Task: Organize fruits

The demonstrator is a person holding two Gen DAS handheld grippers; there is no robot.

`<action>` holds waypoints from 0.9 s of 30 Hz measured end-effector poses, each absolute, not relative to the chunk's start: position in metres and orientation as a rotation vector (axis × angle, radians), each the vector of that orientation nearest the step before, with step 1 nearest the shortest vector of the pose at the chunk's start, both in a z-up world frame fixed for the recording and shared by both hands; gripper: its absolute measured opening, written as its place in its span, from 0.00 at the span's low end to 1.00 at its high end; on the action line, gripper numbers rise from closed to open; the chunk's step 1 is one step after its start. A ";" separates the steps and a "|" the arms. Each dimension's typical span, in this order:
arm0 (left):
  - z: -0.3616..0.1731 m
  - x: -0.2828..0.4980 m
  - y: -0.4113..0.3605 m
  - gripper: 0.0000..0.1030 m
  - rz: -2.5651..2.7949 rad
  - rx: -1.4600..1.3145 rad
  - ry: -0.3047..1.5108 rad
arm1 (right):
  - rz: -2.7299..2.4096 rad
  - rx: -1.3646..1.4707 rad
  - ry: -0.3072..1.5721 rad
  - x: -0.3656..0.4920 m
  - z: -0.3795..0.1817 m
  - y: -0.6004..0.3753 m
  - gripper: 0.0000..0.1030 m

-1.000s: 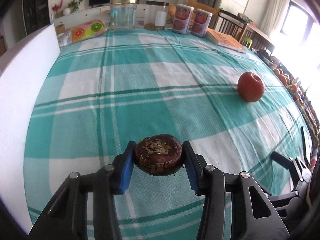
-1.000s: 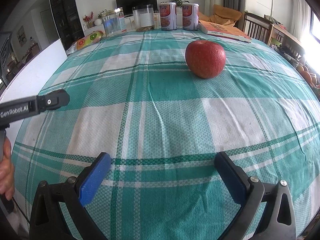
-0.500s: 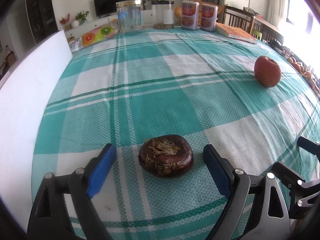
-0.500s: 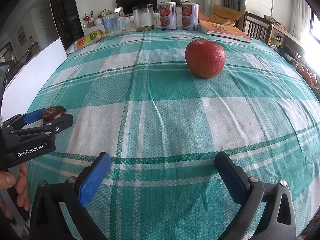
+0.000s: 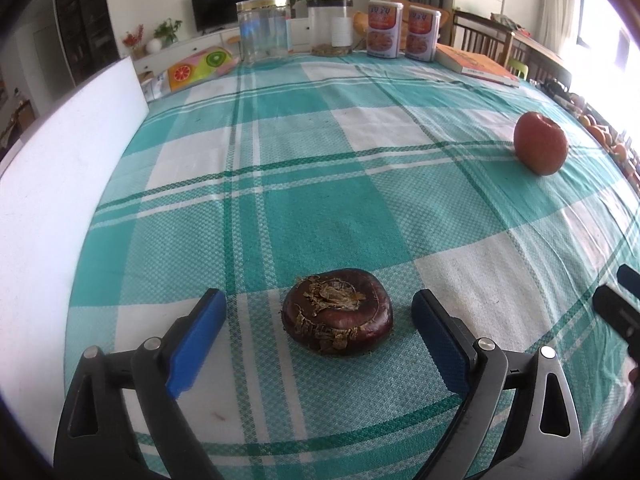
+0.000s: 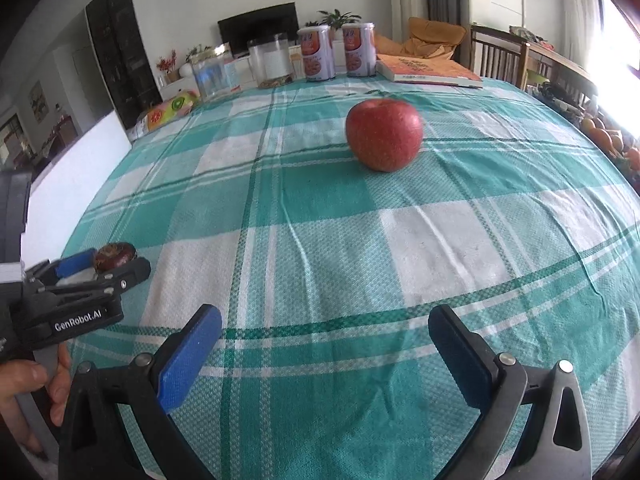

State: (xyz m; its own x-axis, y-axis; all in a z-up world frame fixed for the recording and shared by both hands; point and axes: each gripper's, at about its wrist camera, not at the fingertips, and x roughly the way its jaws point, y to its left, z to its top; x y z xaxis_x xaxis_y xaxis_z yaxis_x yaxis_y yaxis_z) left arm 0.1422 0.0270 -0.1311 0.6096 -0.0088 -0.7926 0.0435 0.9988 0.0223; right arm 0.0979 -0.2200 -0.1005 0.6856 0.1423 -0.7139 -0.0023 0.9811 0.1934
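Note:
A dark brown water chestnut (image 5: 337, 316) lies on the teal checked tablecloth (image 5: 320, 216) near the front left. My left gripper (image 5: 320, 320) is open, its blue pads either side of the chestnut without touching it. The chestnut (image 6: 114, 255) and left gripper (image 6: 104, 270) also show in the right wrist view at far left. A red apple (image 6: 384, 134) stands on the cloth further back, and shows at the right in the left wrist view (image 5: 541, 148). My right gripper (image 6: 324, 344) is open and empty, well short of the apple.
A white board (image 5: 52, 184) runs along the table's left edge. At the back stand a glass jar (image 5: 262, 28), a second clear jar (image 5: 330, 26), two cans (image 5: 402, 29), a book (image 5: 476, 65) and a fruit-print pack (image 5: 198, 66). Oranges (image 6: 604, 136) lie beyond the right edge.
My left gripper opened and let go of the chestnut, which now rests on the cloth. The right gripper moved slightly and stayed open.

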 end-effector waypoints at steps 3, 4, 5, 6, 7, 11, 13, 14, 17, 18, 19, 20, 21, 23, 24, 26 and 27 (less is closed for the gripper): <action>-0.131 0.142 0.027 0.92 -0.030 0.040 0.915 | 0.006 0.353 0.794 0.108 -0.099 -0.260 1.00; -0.131 0.142 0.027 0.92 -0.030 0.040 0.915 | -0.007 0.370 0.815 0.118 -0.103 -0.268 1.00; -0.131 0.143 0.027 0.93 -0.030 0.041 0.915 | -0.013 0.373 0.841 0.130 -0.105 -0.273 1.00; -0.131 0.143 0.027 0.93 -0.030 0.041 0.915 | -0.013 0.379 0.854 0.141 -0.104 -0.276 1.00; -0.131 0.142 0.027 0.93 -0.030 0.041 0.915 | -0.006 0.382 0.847 0.152 -0.101 -0.277 1.00; -0.131 0.143 0.027 0.93 -0.031 0.041 0.915 | 0.027 0.266 0.838 0.202 -0.084 -0.257 1.00; -0.131 0.143 0.027 0.93 -0.031 0.041 0.915 | 0.035 0.130 0.860 0.227 -0.084 -0.236 1.00; -0.131 0.143 0.027 0.93 -0.031 0.041 0.915 | 0.017 0.056 0.875 0.237 -0.088 -0.228 1.00; -0.131 0.143 0.027 0.93 -0.030 0.041 0.915 | -0.023 -0.070 0.889 0.257 -0.101 -0.215 0.99; -0.131 0.143 0.027 0.93 -0.030 0.041 0.915 | -0.036 -0.077 0.892 0.262 -0.104 -0.216 0.98; -0.131 0.143 0.027 0.93 -0.030 0.041 0.915 | -0.036 -0.066 0.890 0.265 -0.106 -0.218 0.95; -0.131 0.143 0.027 0.93 -0.030 0.041 0.916 | -0.026 -0.046 0.894 0.267 -0.107 -0.222 0.81; -0.131 0.143 0.027 0.93 -0.030 0.041 0.915 | 0.004 -0.014 0.909 0.269 -0.108 -0.225 0.66; -0.131 0.143 0.027 0.93 -0.031 0.040 0.916 | -0.002 0.011 0.911 0.267 -0.107 -0.229 0.67; -0.131 0.143 0.027 0.93 -0.031 0.040 0.915 | 0.005 0.032 0.915 0.263 -0.106 -0.231 0.66; -0.131 0.143 0.027 0.93 -0.031 0.041 0.916 | 0.045 0.098 0.928 0.251 -0.102 -0.234 0.66; -0.131 0.143 0.027 0.93 -0.031 0.040 0.916 | 0.073 0.122 0.928 0.241 -0.098 -0.234 0.66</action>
State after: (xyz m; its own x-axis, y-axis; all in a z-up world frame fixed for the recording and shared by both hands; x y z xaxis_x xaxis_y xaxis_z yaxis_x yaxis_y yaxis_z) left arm 0.1431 0.0271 -0.1313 0.6090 -0.0095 -0.7931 0.0440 0.9988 0.0218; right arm 0.2409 -0.2343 -0.0985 0.5976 0.1157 -0.7934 -0.0102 0.9906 0.1367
